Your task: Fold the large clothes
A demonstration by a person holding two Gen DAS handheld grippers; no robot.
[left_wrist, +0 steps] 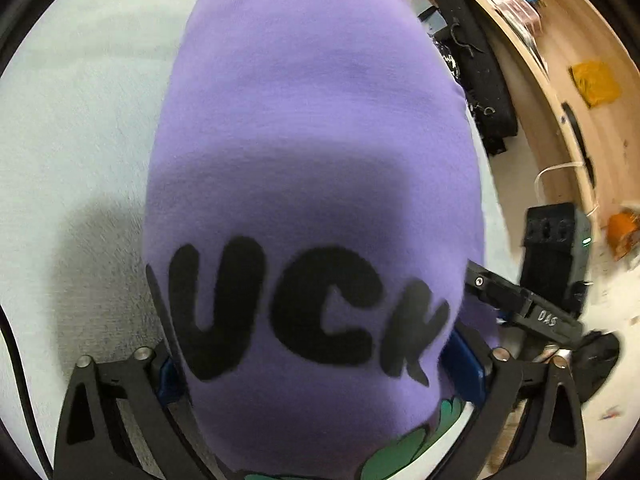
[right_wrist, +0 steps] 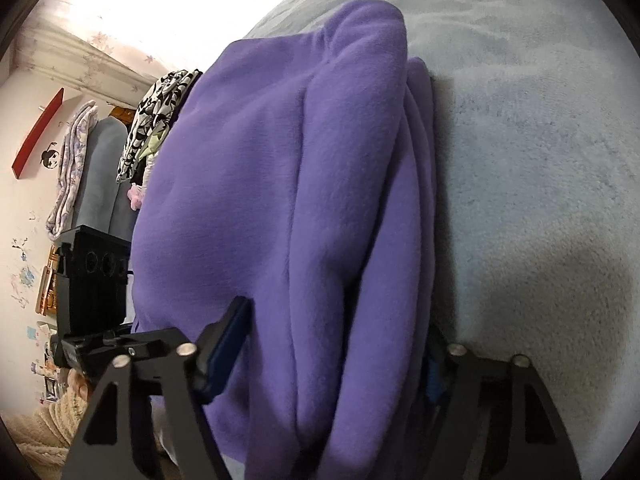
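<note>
A: Where is the purple sweater?
B: Bunched up on the pale blue bed.
A: And the fingers?
B: The left gripper squeezes it. The right gripper has it between spread fingers; touching, I cannot tell.

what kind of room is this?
Likely a home bedroom: pale blue fuzzy bedspread under the purple fleece sweatshirt, clothes hanging by the decal-covered wall, and a wooden shelf unit nearby.
</note>
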